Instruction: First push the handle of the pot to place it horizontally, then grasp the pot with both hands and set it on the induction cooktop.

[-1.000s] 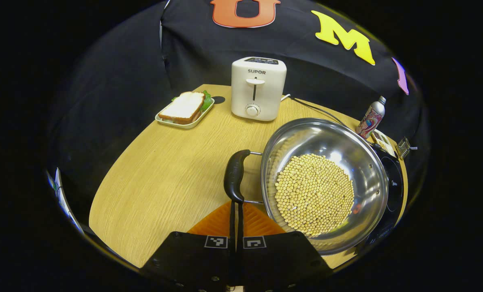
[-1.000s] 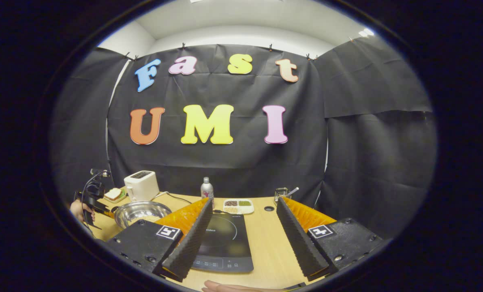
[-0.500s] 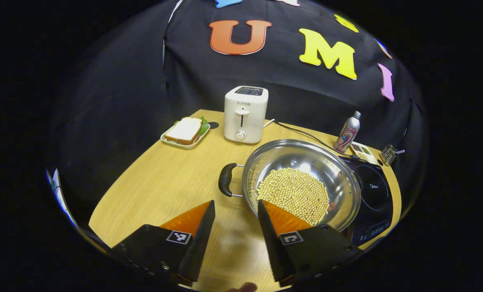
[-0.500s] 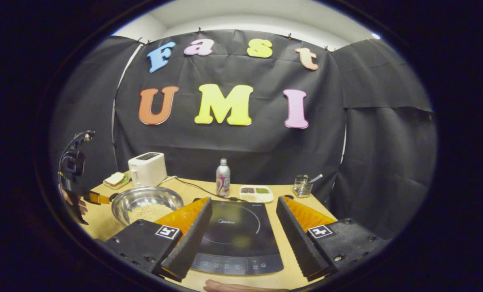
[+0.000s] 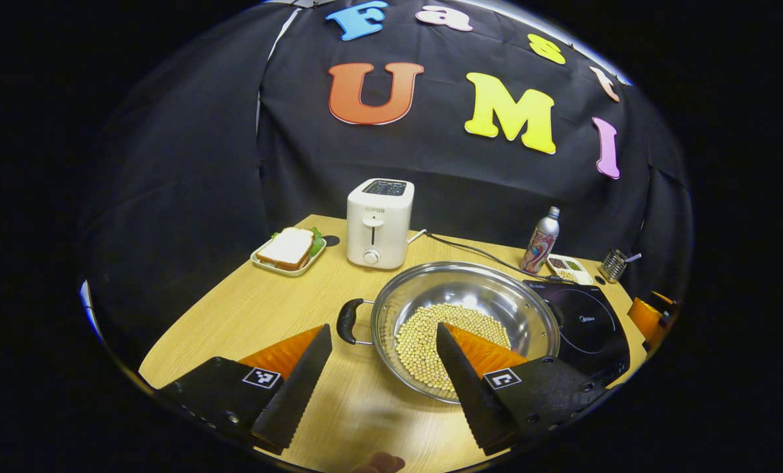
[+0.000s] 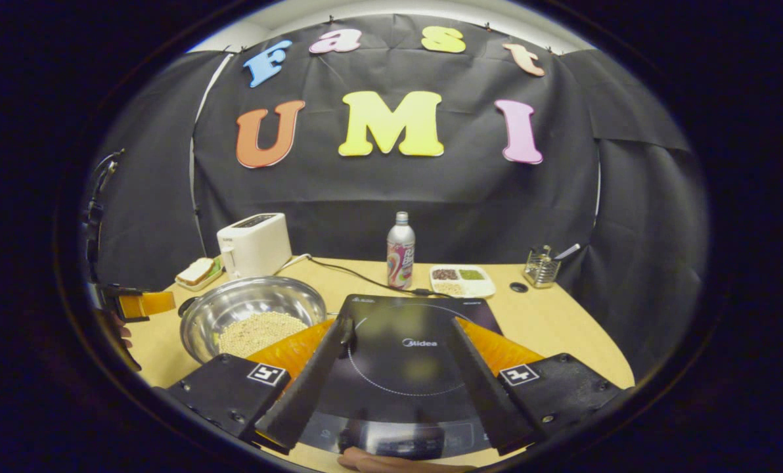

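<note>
Your left gripper (image 5: 381,358) has let go of the pot's handle (image 5: 346,321), backed away and now hangs empty, jaws wide. The pot (image 5: 464,322) sits on the table (image 5: 247,315), touching the induction cooktop (image 5: 588,325). Your right gripper (image 6: 398,355) hovers over the cooktop, jaws spread. Bring each gripper level onto its own side handle before lifting, keeping the beans (image 5: 424,341) flat.

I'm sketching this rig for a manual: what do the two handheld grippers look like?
Each gripper, left gripper and right gripper, has two long wedge-shaped fingers with ridged faces, mounted on black blocks that each carry a small square black-and-white marker. In the right gripper view, thin cables rise above the far left gripper.
</note>
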### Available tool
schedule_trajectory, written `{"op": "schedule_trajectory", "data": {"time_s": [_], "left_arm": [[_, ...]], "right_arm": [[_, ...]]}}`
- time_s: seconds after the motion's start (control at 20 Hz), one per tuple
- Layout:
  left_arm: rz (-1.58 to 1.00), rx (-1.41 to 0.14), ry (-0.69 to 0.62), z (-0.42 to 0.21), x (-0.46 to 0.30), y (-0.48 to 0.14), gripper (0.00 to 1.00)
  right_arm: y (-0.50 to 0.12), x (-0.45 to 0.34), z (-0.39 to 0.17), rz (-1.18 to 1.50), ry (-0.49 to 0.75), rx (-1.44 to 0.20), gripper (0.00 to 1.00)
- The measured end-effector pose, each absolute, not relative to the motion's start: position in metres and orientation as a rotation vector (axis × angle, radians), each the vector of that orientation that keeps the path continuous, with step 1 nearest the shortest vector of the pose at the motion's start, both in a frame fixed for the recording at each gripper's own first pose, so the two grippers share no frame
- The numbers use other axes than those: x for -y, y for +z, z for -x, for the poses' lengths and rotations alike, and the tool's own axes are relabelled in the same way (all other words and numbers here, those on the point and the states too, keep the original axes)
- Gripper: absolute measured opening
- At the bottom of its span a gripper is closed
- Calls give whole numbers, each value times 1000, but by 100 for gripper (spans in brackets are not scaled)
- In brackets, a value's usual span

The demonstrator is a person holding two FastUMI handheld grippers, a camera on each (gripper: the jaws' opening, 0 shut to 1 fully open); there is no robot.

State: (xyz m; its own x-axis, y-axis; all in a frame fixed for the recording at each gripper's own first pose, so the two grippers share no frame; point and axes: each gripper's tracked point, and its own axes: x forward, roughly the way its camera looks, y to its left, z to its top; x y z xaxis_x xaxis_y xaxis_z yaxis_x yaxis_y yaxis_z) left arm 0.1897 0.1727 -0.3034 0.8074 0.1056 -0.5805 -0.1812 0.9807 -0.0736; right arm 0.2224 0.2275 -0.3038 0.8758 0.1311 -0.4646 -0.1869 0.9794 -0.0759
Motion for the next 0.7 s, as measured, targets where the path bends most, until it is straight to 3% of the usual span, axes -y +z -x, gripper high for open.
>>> {"op": "schedule_trajectory", "data": {"time_s": [0.3,0.7], "left_arm": [[98,-681,155,-212,-180,-341,96],[50,-746,199,-244,-208,-383,96]], "right_arm": [[-355,-279,-255,118,228,-576,100],[-403,-308,-286,164,205,-667,100]]}}
